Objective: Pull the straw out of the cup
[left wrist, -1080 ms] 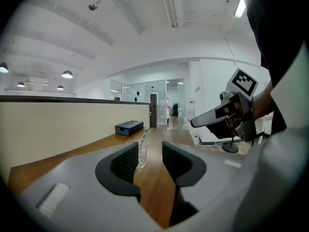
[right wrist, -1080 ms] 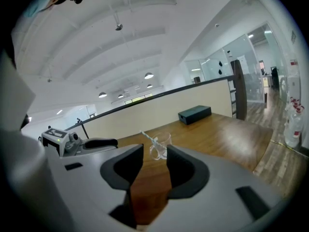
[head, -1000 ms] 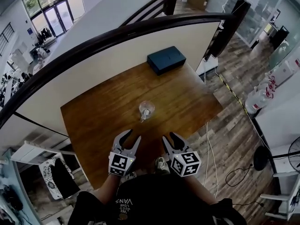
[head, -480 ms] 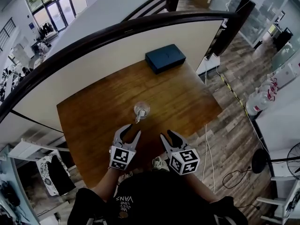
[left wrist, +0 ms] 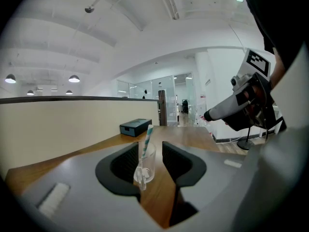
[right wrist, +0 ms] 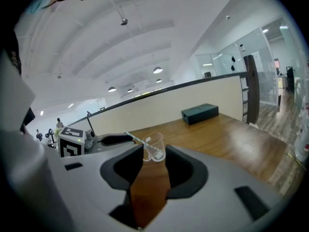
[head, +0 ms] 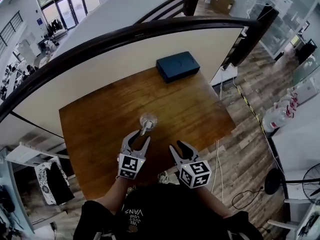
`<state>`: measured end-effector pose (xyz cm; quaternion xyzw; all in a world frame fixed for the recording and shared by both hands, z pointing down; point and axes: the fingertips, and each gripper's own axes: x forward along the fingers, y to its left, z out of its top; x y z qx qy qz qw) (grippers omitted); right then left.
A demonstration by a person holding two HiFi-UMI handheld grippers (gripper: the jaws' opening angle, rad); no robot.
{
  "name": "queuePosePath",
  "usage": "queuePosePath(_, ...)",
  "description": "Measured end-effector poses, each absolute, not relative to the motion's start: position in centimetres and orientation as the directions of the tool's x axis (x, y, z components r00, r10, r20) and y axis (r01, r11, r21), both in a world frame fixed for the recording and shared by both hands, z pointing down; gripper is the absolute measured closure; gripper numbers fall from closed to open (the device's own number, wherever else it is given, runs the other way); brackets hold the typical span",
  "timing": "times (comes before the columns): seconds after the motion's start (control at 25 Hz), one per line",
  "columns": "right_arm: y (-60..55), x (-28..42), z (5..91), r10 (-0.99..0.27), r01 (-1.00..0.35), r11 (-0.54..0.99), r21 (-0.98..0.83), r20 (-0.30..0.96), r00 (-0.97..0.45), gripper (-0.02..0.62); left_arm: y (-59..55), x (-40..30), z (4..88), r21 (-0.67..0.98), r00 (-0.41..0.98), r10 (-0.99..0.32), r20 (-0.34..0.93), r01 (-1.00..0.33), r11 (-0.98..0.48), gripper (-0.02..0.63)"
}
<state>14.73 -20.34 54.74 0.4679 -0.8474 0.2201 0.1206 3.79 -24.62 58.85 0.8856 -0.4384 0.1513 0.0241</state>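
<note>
A clear plastic cup (head: 148, 120) stands on the wooden table (head: 95, 129) with a teal-and-white striped straw (head: 144, 129) leaning out toward me. My left gripper (head: 138, 139) is open just short of the cup. In the left gripper view the cup (left wrist: 148, 164) and straw (left wrist: 146, 138) sit centred between the spread jaws, a little beyond their tips. My right gripper (head: 178, 147) is open, nearer me and to the right. From the right gripper view the cup (right wrist: 154, 147) stands ahead, with the straw (right wrist: 134, 139) pointing left toward the left gripper (right wrist: 107, 139).
A dark blue box (head: 177, 66) lies at the table's far edge against a low white wall with a dark rail (head: 125, 34). The table's right edge drops to a wood floor with cables (head: 220, 154). The right gripper (left wrist: 236, 108) shows at the right of the left gripper view.
My left gripper has moved forward toward the cup, so its tips now sit close to the straw. The right gripper has stayed back near me. Both stay open.
</note>
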Motion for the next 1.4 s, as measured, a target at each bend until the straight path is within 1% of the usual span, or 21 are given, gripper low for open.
queuePosePath(0.4,-21.3,16.8,54.9,-0.735,-0.841,0.473,-0.262,0.409,-0.541,0.463,-26.7,4.5,59.4,-0.086,0.523,-0.799,0.296,-0.818,-0.568,0.468)
queuePosePath(0.48,-21.5,17.4,55.0,-0.737,-0.844,0.466,-0.266,0.411,-0.536,0.463,-27.0,4.6,59.6,-0.092,0.514,-0.803,0.302,-0.823,-0.561,0.482)
queuePosePath(0.6,-21.8,17.9,55.1,-0.739,-0.846,0.459,-0.271,0.412,-0.533,0.463,-27.6,4.6,59.5,-0.102,0.502,-0.809,0.305,-0.828,-0.552,0.545)
queuePosePath(0.68,-21.9,18.3,55.1,-0.741,-0.848,0.456,-0.271,0.411,-0.53,0.463,-27.9,4.7,59.4,-0.103,0.497,-0.814,0.3,-0.832,-0.546,0.568)
queuePosePath(1.4,-22.4,18.6,55.0,-0.753,-0.855,0.444,-0.269,0.406,-0.518,0.463,-28.6,4.8,57.9,-0.098,0.521,-0.812,0.264,-0.823,-0.56,0.575)
